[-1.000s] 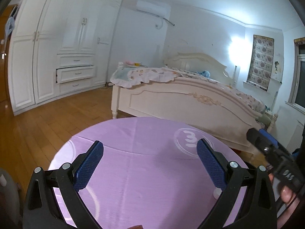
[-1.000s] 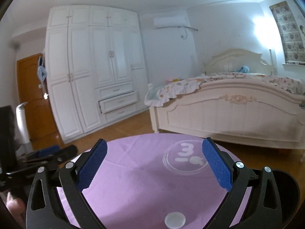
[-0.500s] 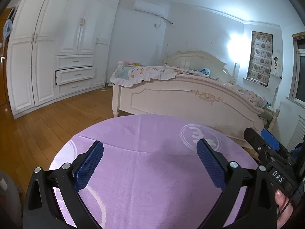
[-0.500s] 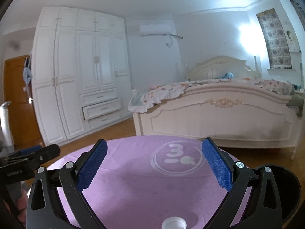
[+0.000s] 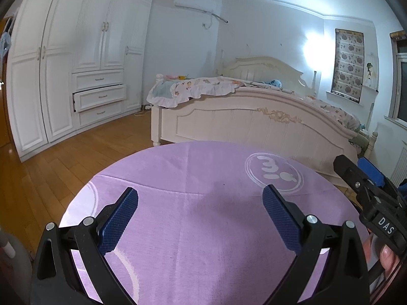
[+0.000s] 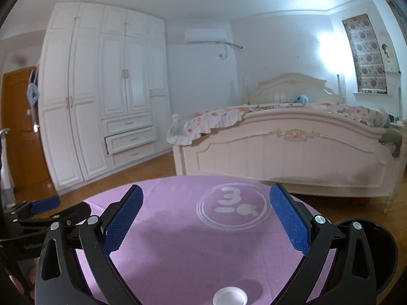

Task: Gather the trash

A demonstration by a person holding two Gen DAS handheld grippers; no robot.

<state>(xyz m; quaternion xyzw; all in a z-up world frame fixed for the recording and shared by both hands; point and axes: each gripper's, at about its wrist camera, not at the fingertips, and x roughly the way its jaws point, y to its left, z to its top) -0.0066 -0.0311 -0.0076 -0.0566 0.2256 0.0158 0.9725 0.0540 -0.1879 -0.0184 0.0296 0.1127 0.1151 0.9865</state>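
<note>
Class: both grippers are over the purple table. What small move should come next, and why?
Probably lower the right gripper toward the small white cap. It lies on the purple table just below the open fingers, nothing is held, and it is the only loose item visible.

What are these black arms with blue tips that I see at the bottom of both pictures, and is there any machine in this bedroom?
There is no machine here. A person holds one hand-held grasping tool in each hand, and a wide-angle camera on each tool looks forward along its two fingers.

The left-hand camera shows the left tool, with its black fingers and blue textured pads spread open and nothing between them. The other tool and part of a hand appear at that picture's right edge.

The right-hand camera shows the right tool, also open and holding nothing.

Both hover over a round table under a purple cloth printed with a white circular logo. A small white round cap-like object lies at the near edge. A dark round container sits beside the table, possibly a bin.
</note>
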